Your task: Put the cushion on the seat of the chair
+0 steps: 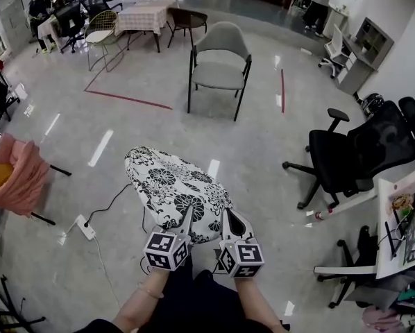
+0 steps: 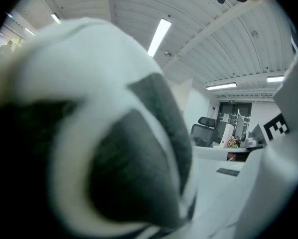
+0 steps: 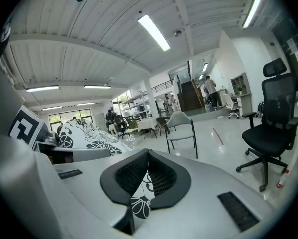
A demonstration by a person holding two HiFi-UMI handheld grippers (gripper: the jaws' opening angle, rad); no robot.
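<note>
Cushion: the flowered black-and-white cushion [image 1: 174,189] hangs above the floor [image 1: 263,158] just ahead of you, held by its near edge
Left tongs: your left tongs [image 1: 185,226] are clamped on the cushion's near edge; in the left gripper view the print bulges right up against the camera, blurred, and covers the jaws
Right tongs: your right tongs [image 3: 146,177] are closed on a fold of the cushion, the print pinched between the two dark pads, just right of the left pair
Chair: the grey chair [image 1: 219,61] stands far ahead and slightly right, well apart from the cushion, its seat [image 1: 218,76] facing you
Near left: a power strip [image 1: 86,229] lies on the floor with its cable running under the cushion
Left edge: a pink cloth [image 1: 17,179] hangs there
Right: a black office chair [image 1: 353,151] stands well apart from the cushion
</note>
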